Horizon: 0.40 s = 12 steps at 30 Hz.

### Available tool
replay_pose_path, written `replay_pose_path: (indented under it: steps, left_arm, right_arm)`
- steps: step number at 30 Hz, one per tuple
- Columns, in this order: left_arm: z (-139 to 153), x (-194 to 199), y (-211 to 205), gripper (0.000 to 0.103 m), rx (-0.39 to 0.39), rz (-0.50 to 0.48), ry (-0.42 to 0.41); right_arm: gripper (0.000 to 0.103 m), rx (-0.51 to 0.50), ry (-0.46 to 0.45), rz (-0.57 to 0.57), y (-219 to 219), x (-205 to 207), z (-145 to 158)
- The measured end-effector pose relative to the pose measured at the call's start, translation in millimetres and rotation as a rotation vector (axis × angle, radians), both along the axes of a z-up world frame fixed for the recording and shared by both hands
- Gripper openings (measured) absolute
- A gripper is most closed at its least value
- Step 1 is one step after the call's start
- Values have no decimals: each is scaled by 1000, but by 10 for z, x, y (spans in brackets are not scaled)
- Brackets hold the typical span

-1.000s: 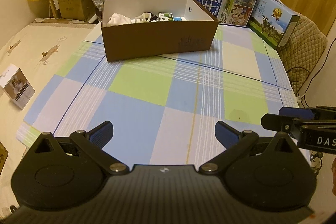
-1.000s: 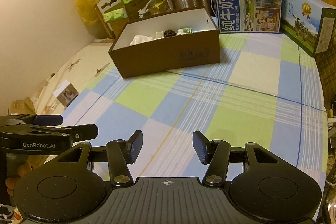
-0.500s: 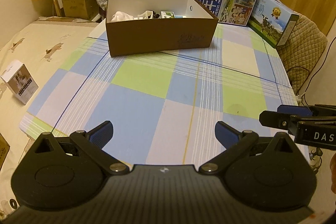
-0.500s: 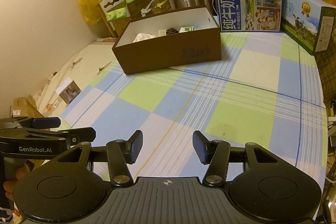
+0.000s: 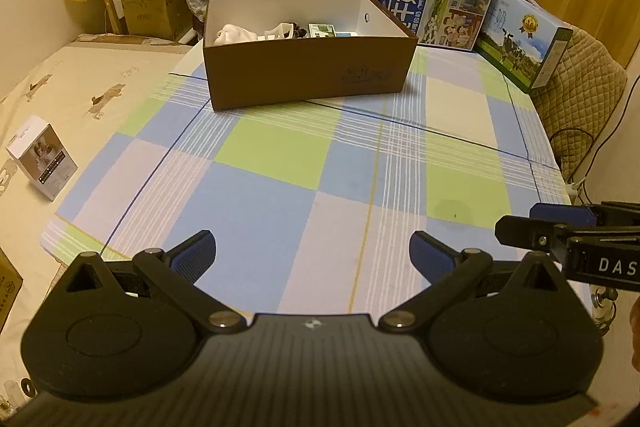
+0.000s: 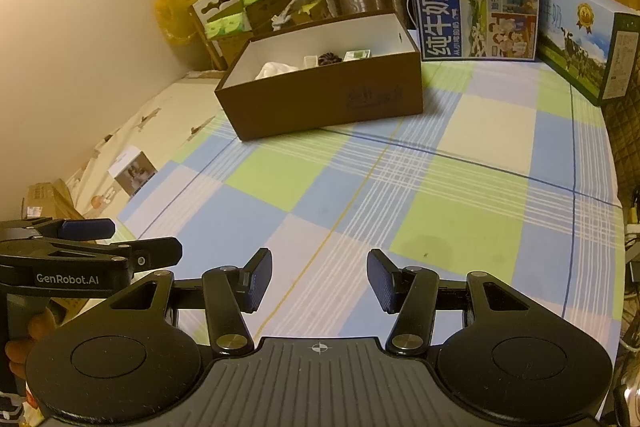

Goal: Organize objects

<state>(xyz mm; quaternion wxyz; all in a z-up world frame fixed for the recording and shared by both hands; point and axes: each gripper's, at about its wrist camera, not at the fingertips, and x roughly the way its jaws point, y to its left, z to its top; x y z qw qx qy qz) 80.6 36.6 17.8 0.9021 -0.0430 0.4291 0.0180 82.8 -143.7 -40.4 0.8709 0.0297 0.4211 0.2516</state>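
brown box point(image 5: 308, 67) sits far ahead of both claws on the checked cloth point(image 5: 280, 195), holding a white cloth wad point(image 5: 234, 34) and small packets point(image 5: 320, 29). contents look light; the wad soft, best pinched at a fold, the packets stiff, best taken by their edges. left gripper point(image 5: 312, 251) wide apart, empty; right gripper point(image 6: 319, 281) apart, empty. left view alone shows the small white carton point(image 5: 42, 163) clearly, off the cloth to its left; right view alone shows a dark round item point(image 6: 329, 59).
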Motion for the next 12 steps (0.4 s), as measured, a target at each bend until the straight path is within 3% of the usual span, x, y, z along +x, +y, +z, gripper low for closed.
replay_pose_path:
  steps: [12]
  left_arm:
    - [-11,140,-57,102,10,-2,1]
  right_arm:
    - [50,-1,8,-3,-41,115,-30]
